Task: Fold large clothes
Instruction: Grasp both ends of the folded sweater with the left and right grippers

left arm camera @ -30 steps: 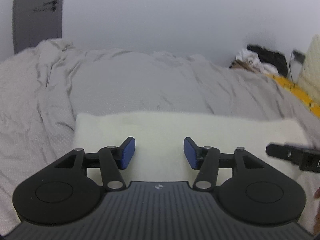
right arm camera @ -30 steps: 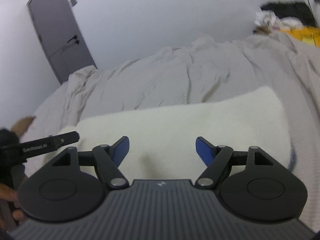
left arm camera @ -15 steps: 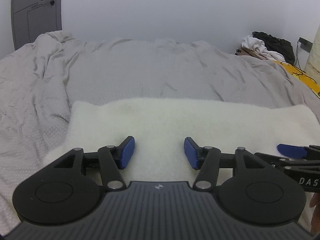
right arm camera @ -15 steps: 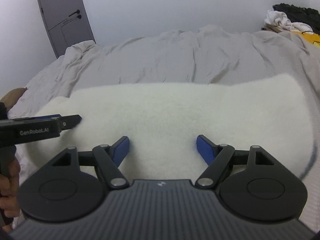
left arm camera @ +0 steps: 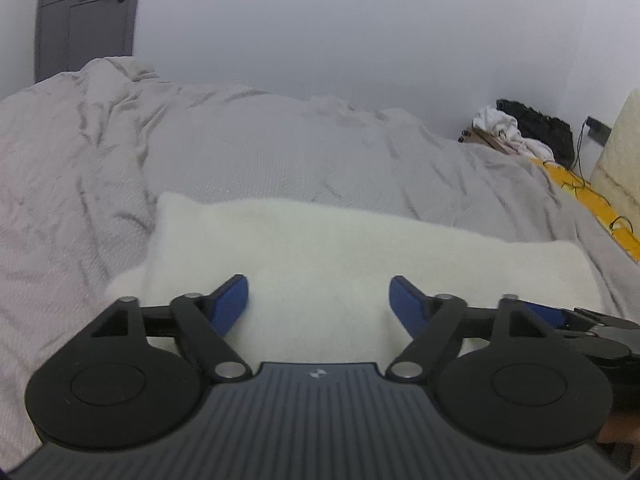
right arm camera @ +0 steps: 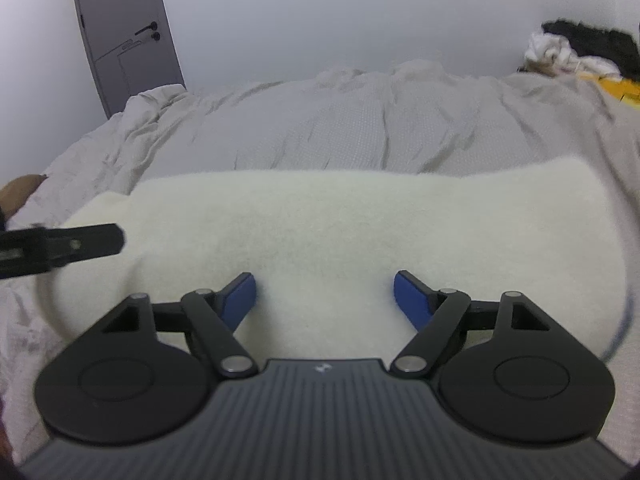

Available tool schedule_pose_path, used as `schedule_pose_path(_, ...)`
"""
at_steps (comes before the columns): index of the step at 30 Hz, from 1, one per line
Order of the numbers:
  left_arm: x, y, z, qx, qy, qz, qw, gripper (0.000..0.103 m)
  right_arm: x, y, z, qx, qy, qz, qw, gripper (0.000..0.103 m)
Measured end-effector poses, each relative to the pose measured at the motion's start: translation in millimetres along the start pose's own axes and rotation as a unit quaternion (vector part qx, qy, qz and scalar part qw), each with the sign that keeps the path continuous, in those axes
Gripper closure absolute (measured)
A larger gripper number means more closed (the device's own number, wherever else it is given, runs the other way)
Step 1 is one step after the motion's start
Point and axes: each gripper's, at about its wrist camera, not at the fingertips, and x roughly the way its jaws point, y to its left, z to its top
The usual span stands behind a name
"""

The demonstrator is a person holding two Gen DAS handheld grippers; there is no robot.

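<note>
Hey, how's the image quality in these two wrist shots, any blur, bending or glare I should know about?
Left wrist view: soft and hazy all over, the grey door leans from fisheye bending, no glare, flat even light. Right wrist view: the white fleece garment is fairly sharp, the left gripper is motion-smeared at the frame's left edge, the door curves strongly, and the corners darken.

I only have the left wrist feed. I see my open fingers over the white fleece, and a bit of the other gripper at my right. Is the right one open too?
Observer: Yes. The right gripper is open, jaws wide apart over the white fleece, gripping nothing.
Operator: Can you see the fleece's right end?
Observer: Yes, it ends in a rounded edge lying on the grey bedding.
Operator: And where is my left gripper from there?
Observer: The left gripper pokes in by the fleece's left end.
</note>
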Motion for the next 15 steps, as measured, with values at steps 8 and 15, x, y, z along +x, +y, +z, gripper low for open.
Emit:
schedule_pose_path(8, -33.2, 24.0, -15.6, -0.138, 0.025, -0.016, 0.9900, 0.015, -50.6, -2.4, -2.7, 0.059, -0.028, 0.031, 0.997, 0.025)
schedule_pose_path(15, -24.1, 69.8, -37.1, -0.273, 0.077, -0.022, 0.9586, 0.015, -61.5, -15.8, -19.7, 0.157, 0.011, 0.097, 0.983, 0.004)
